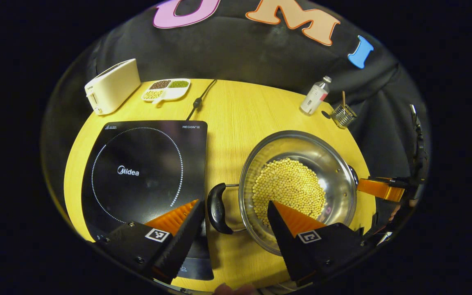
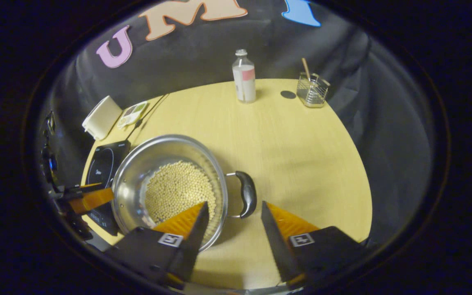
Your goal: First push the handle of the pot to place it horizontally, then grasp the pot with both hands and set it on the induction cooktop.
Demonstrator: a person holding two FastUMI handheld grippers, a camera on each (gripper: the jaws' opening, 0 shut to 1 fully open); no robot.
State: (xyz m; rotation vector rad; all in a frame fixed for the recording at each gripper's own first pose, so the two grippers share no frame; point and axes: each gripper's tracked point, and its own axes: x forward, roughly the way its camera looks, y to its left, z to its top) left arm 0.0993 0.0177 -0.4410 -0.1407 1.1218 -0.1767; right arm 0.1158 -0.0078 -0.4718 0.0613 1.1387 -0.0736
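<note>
- Pot (image 1: 297, 188): one, steel, holding a layer of pale beans (image 1: 288, 191), standing on the surface (image 1: 236, 110) just beside the cooktop (image 1: 144, 172), apart from it.
- Pot handles: two black loops, one (image 1: 217, 208) on the side toward the cooktop and one (image 2: 247, 194) on the side away from it; the line through them runs from the cooktop side across to the far side, level with the surface.
- Cooktop: one, black, bare on top, with a cord (image 1: 198, 100) leading off behind it.
- Beyond the pot: one bottle (image 2: 244, 77) and one wire holder (image 2: 312, 90) with a stick in it.
- Beyond the cooktop: one white toaster (image 1: 112, 85) and one divided dish (image 1: 166, 89) of grains.
- Left gripper (image 1: 234, 213): spread wide, holding nothing; the cooktop-side handle lies in the gap, and I cannot tell whether it touches either finger.
- Right gripper (image 2: 233, 214): spread wide, holding nothing; the other handle sits in the gap, and I cannot tell whether the fingers touch the pot.
</note>
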